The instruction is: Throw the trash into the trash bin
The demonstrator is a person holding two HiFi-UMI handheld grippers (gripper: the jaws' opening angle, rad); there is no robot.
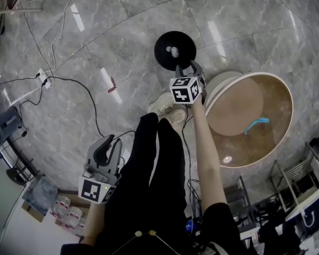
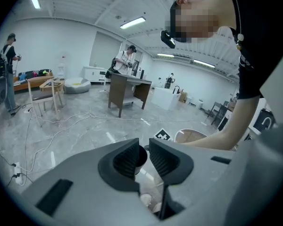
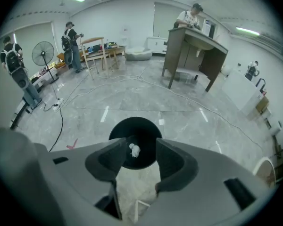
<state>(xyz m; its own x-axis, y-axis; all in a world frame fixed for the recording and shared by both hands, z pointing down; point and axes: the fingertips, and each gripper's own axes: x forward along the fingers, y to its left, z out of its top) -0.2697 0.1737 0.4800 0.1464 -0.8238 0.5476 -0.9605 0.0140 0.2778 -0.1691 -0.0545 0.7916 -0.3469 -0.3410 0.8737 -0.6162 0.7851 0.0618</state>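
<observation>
A round black trash bin stands on the grey marble floor with a crumpled white piece of trash lying inside it. My right gripper hangs just above the bin's near rim, pointing steeply down. In the right gripper view its jaws stand open, nothing is between them, and the bin with the white trash shows through the gap. My left gripper is held low at the left beside the person's legs. Its jaws stand a narrow gap apart with nothing in them.
A round wooden table with a blue object on it stands right of the bin. Cables and a power strip lie on the floor at left, with a small red scrap. The person's legs fill the middle.
</observation>
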